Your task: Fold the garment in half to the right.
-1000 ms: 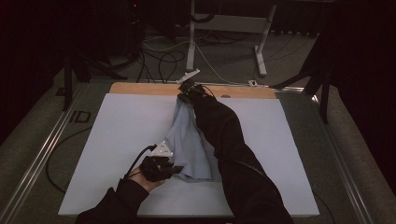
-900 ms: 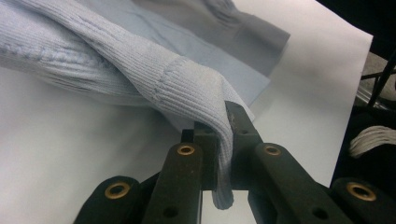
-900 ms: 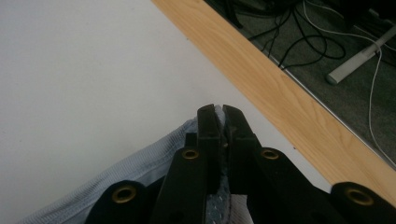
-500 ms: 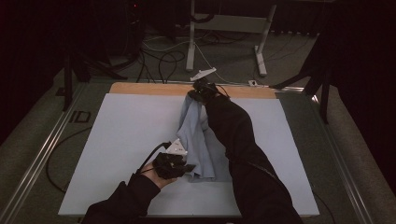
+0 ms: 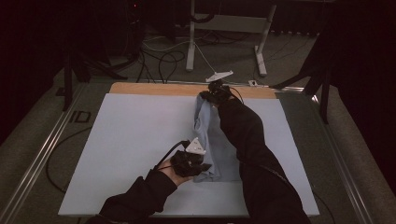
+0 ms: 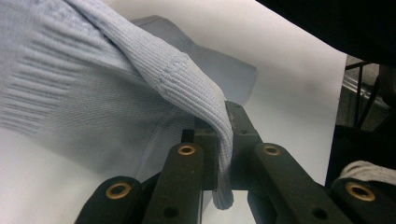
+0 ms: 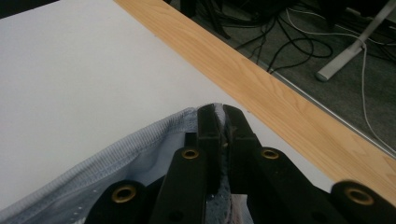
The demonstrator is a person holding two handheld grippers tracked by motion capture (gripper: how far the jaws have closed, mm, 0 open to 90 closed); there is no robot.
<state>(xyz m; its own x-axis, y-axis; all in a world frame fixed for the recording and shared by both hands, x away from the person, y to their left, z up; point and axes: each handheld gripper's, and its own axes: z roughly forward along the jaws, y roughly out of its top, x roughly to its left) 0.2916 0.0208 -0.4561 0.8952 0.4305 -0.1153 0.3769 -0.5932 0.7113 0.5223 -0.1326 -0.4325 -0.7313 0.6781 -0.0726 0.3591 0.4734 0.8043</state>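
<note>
Stretching the pale blue ribbed knit garment between your clamped left gripper and right gripper, you risk that thin hem slipping out.

Only legible marking: "ID", dark letters on the grey floor strip along the left edge of the table, seen in the high view. No label, brand or number is readable on the garment or grippers.

Pale blue knit garment stretched lengthwise on the white sheet
</note>
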